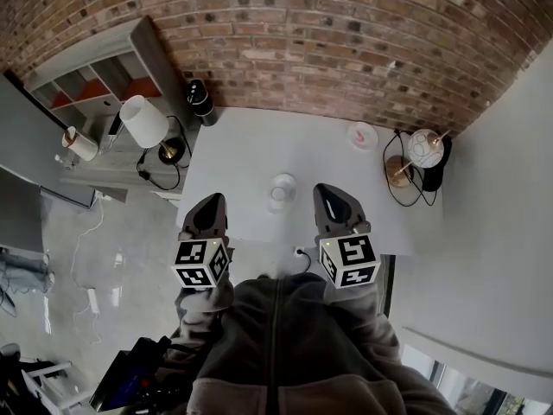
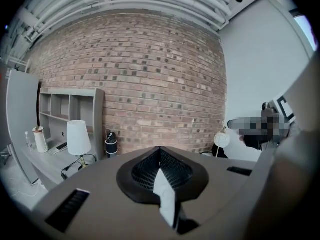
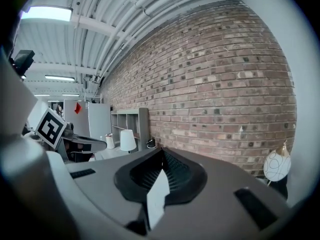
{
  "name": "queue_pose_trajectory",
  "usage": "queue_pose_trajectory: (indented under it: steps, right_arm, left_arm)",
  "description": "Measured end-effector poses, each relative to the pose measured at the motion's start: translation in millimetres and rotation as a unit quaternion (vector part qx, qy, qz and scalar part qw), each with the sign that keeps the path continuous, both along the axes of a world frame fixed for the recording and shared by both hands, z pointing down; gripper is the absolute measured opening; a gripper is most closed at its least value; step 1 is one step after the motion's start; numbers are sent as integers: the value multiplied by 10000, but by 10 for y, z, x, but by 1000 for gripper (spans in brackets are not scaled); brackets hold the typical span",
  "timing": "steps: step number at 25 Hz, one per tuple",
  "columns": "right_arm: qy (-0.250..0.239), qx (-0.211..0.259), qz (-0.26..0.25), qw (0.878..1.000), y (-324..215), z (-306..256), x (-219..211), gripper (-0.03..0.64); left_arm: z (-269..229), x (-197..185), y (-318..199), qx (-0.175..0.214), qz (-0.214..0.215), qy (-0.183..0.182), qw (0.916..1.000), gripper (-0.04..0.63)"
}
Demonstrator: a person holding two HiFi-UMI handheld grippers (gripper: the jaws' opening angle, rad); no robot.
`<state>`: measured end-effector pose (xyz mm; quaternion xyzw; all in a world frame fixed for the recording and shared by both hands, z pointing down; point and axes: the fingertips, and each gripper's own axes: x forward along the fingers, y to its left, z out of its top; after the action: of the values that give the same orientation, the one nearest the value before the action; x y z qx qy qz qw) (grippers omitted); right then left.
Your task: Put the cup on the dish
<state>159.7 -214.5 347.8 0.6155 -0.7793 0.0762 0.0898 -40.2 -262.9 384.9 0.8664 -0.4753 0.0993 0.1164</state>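
A clear cup (image 1: 282, 188) stands on the white table (image 1: 251, 145), near the middle of its front half. Far off at the back right lies a small pale dish (image 1: 362, 135) with a reddish mark on it. My left gripper (image 1: 212, 201) hovers at the table's front edge, left of the cup, its jaws shut and empty. My right gripper (image 1: 327, 190) is held just right of the cup, also shut on nothing. Both gripper views look over the closed jaws, left gripper (image 2: 160, 150) and right gripper (image 3: 161, 153), toward the brick wall; neither shows the cup or the dish.
A white table lamp (image 1: 144, 121) and a black cylinder (image 1: 200, 100) stand off the table's left rear corner, beside a grey shelf unit (image 1: 95, 80). A round globe lamp (image 1: 425, 148) with cables sits at the right rear. The brick wall (image 1: 346, 33) runs behind the table.
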Motion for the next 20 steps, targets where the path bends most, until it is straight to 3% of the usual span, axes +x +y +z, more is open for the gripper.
queue_pose_trajectory:
  steps: [7,20]
  right_arm:
    - [76,226,-148,9996,-95,-153,-103,3]
    - [134,447,-158,9988,-166,-281,-170,3]
  left_arm:
    - [-193,46,-106,314,55,130,9994,6]
    - [-241,22,-188,376,115,69,9992,6]
